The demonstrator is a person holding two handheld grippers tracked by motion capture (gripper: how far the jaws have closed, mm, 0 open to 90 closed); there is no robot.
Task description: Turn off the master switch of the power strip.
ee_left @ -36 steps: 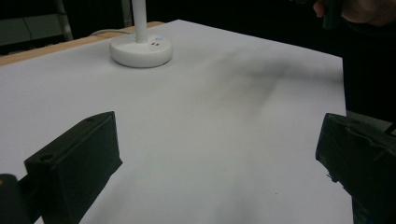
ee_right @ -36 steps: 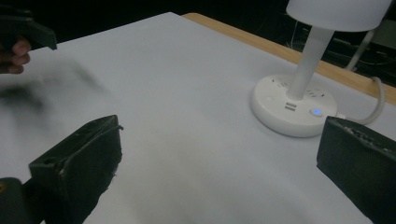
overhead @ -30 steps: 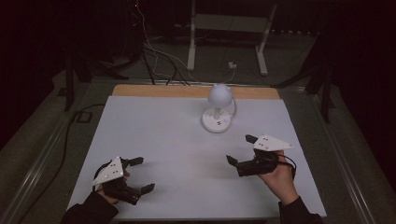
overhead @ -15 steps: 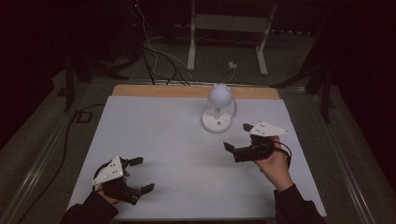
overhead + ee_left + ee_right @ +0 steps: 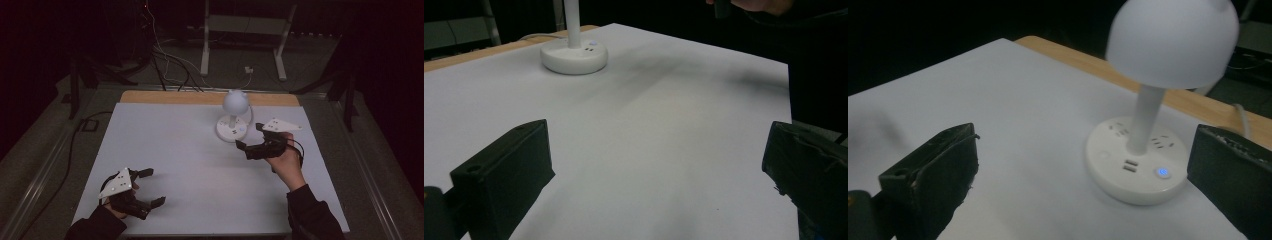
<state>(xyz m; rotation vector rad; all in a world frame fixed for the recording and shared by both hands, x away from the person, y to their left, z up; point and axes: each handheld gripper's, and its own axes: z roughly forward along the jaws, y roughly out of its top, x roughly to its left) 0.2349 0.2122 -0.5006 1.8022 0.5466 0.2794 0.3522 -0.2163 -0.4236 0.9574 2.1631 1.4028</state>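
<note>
Both jaws spread and empty, the right gripper (image 5: 251, 138) hovers just right of the white lamp (image 5: 234, 112), while the left gripper (image 5: 151, 187) rests near-left.

Black gripper (image 5: 251, 139) jaws, grey triangular plates, seemingly dark sleeves (image 5: 312, 217)

A white sheet (image 5: 190, 150) covers the table in front of me, with a strip of bare wood (image 5: 165, 97) along its twelve o'clock edge. At about one o'clock on the sheet stands a small white lamp (image 5: 235, 102). It has a round dome on a straight stem that rises from a round base (image 5: 1138, 175). The base carries sockets, two USB ports (image 5: 1129, 165) and a lit blue button (image 5: 1162, 172). Past the table at twelve o'clock, a white frame (image 5: 245, 25) stands on the floor among loose cables (image 5: 170, 65). At ten o'clock a black cable (image 5: 75, 145) runs beside the table.
</note>
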